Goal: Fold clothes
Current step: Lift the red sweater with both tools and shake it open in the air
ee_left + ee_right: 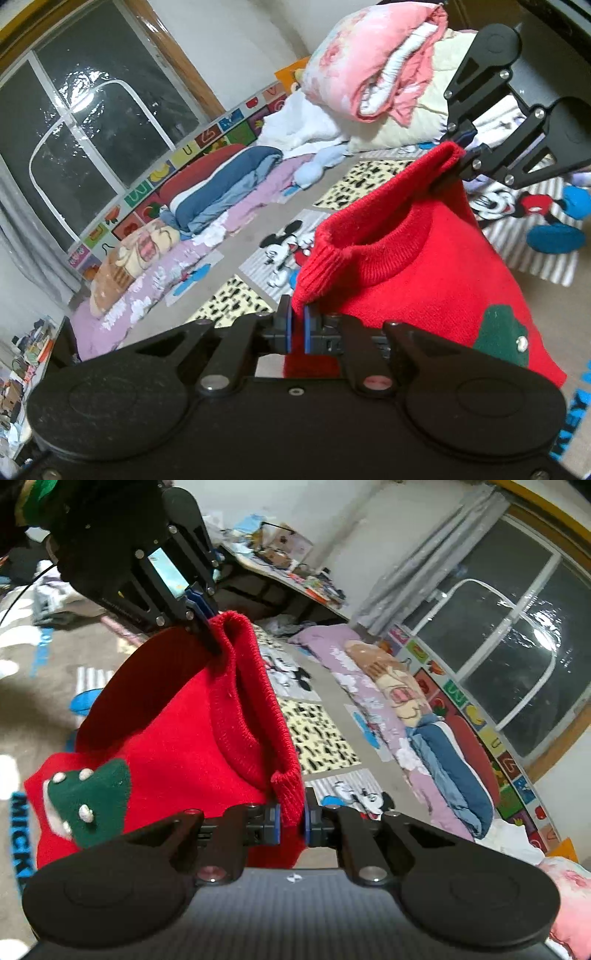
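1. Sweater: red knit with a ribbed neck and a green patch set with white beads on the front. It hangs in the air above the mat, stretched between the two grippers, neck opening uppermost.
2. Left gripper: jaws narrow, pinching the ribbed neck edge on one side; blue pads press the knit.
3. Right gripper: jaws narrow, pinching the ribbed neck edge on the other side. In the left view it enters from the upper right corner and grips the far fold of the collar.
4. Mat: beige floor covering beneath the sweater, printed with cartoon mouse panels and yellow black-spotted panels.
5. Bedding: blue, lilac and peach quilts rolled along the mat's far edge, beside the wall.
6. Pink quilt: piled on white and cream bedding at the mat's far corner.
7. Window: dark panes, grey curtain at one side.
8. Desk: cluttered, beyond the mat's end.
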### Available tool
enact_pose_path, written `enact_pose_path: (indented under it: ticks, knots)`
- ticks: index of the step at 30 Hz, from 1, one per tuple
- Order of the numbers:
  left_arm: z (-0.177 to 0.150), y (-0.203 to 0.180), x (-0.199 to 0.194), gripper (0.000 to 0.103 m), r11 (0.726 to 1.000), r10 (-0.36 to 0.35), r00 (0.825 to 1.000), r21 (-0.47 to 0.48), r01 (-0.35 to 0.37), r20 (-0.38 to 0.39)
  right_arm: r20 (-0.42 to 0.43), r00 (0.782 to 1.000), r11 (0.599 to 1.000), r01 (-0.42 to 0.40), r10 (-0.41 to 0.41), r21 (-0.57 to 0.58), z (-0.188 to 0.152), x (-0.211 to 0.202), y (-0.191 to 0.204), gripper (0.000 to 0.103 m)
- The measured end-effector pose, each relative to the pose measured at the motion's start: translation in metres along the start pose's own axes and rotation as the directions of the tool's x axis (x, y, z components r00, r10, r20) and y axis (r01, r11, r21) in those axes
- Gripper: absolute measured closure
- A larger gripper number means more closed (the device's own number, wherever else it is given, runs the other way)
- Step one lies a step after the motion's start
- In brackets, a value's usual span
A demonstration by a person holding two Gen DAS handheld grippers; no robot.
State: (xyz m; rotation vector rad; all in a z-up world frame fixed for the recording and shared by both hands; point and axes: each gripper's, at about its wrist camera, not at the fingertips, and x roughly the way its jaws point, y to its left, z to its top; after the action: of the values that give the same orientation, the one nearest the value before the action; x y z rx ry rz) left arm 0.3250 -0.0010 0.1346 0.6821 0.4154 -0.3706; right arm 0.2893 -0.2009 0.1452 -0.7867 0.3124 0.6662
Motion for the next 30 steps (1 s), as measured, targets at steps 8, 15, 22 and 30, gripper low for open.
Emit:
enact_pose_path:
  ticks: [8,15,22,30]
  knots:
    - [0.028,0.019,0.036,0.098,0.984,0.166,0.985,0.057,-0.168,0.047,0.000,0.991,0.990,0.132,-0.132,0.041,0.012,0.041,-0.049,0.091]
    - [0.010,0.003,0.023,0.098,0.956,0.275,0.954,0.071,-0.284,0.119,0.081,0.944,0.947,0.319,-0.321,0.032,0.026,0.048,-0.062,0.091]
    - [-0.082,-0.081,-0.019,0.098,0.962,0.200,0.975,0.172,-0.214,0.095,0.108,0.963,0.967,0.254,-0.249,-0.034,-0.014,0.032,0.004,0.091]
    - [-0.167,-0.169,-0.063,0.098,0.942,0.139,0.989,0.300,-0.150,0.057,-0.006,1.000,0.991,0.019,-0.020,-0.133,-0.085,0.004,0.167,0.091]
